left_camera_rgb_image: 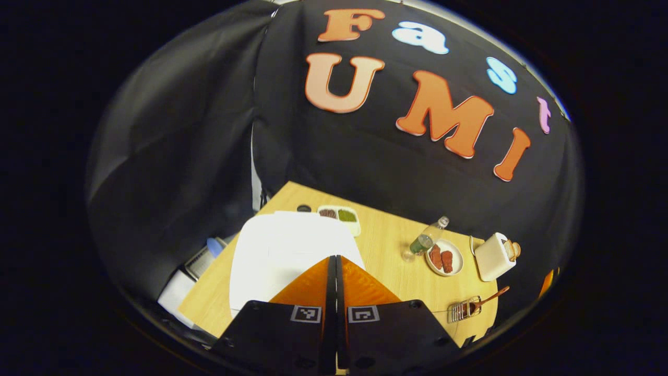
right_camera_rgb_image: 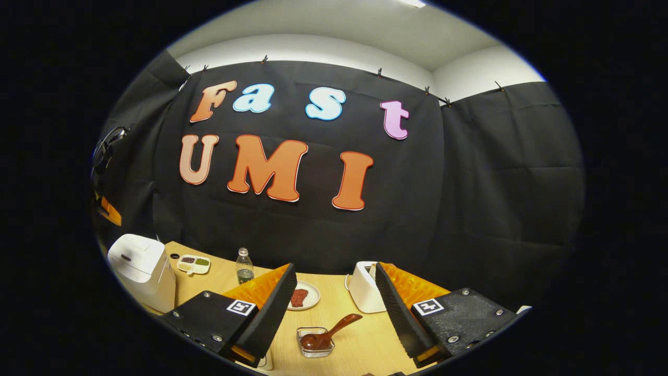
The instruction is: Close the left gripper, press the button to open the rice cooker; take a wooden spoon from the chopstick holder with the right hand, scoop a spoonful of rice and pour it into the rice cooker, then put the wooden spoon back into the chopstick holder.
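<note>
The left claw (left_camera_rgb_image: 335,258) is clenched above the closed cooker (left_camera_rgb_image: 282,256); off-centre, it may miss the button. The right claw (right_camera_rgb_image: 334,292) is released, far from the spoon (right_camera_rgb_image: 326,334).

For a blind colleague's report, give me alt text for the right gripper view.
The right gripper hangs open above a wooden table, where a wooden spoon rests in a small clear dish. A closed white rice cooker stands far left.

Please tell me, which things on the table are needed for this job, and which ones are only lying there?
Needed: rice cooker, lid down; wooden spoon, resting in the small holder; left gripper, jaws together; right gripper, jaws apart.

Only lying there: toaster, bottle, plate, divided dish.
</note>
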The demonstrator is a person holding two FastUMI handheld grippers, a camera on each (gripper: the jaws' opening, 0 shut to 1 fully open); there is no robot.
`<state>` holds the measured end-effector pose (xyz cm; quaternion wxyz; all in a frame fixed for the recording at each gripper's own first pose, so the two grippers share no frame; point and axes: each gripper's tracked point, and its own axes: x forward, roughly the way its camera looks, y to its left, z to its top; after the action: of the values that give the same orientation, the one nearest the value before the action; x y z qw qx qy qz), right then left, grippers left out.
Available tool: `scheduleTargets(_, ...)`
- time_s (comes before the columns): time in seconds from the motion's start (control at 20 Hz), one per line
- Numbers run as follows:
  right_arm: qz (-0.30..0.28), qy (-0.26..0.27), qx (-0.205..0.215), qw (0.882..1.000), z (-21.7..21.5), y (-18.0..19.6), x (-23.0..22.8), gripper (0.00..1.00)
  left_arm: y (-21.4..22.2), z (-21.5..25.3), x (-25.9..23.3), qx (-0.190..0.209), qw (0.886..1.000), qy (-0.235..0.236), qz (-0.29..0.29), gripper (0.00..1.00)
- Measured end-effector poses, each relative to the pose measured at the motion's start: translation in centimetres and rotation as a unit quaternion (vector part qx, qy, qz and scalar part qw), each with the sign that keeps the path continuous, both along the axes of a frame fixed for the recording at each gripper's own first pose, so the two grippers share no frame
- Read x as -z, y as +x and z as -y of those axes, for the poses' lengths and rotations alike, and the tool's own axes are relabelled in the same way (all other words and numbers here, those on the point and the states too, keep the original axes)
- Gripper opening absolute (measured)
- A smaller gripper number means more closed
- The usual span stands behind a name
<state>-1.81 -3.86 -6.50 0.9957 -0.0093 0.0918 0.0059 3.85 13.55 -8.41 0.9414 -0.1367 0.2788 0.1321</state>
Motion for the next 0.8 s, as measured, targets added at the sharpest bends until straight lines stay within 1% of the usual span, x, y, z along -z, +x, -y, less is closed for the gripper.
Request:
scheduleTargets(0.1, -0.014, -0.002, 0.009, 1.0, 0.4, -0.4, 0.8, 0.94, -0.5, -0.6, 2.8, -0.009, 0.998, -0.039, -0.049, 0.05)
scheduleTargets(0.15, -0.02, -0.002, 0.012, 1.0, 0.6, -0.5, 1.1, 0.94, -0.6, -0.6, 3.9, -0.011, 0.996, -0.057, -0.064, 0.05)
scheduleTargets(0.3, -0.031, -0.004, 0.02, 0.999, 1.1, -0.8, 1.8, 0.94, -0.5, -1.2, 6.4, -0.02, 0.991, -0.093, -0.092, 0.05)
scheduleTargets(0.4, -0.038, -0.005, 0.023, 0.999, 1.1, -0.9, 2.3, 0.94, -1.2, -0.5, 8.9, -0.03, 0.982, -0.133, -0.128, 0.05)
scheduleTargets(0.45, -0.042, -0.005, 0.022, 0.999, 1.0, -0.9, 2.4, 0.94, -0.4, -0.7, 8.6, -0.036, 0.984, -0.14, -0.107, 0.05)
scheduleTargets(0.5, -0.044, -0.005, 0.023, 0.999, 1.1, -0.9, 2.7, 0.94, -0.2, -1.0, 8.8, -0.033, 0.983, -0.144, -0.105, 0.06)
scheduleTargets(0.55, -0.047, -0.003, 0.021, 0.999, 0.9, -0.7, 2.9, 0.94, -0.7, -0.7, 9.1, -0.034, 0.981, -0.154, -0.115, 0.05)
scheduleTargets(0.7, -0.064, 0.005, 0.005, 0.998, -0.1, -0.3, 3.8, 0.94, -1.0, -1.1, 8.3, -0.028, 0.986, -0.134, -0.096, 0.05)
scheduleTargets(0.8, -0.072, 0.012, 0.0, 0.997, -0.2, 0.1, 4.4, 0.94, -0.5, -1.1, 6.3, -0.026, 0.992, -0.109, -0.049, 0.06)
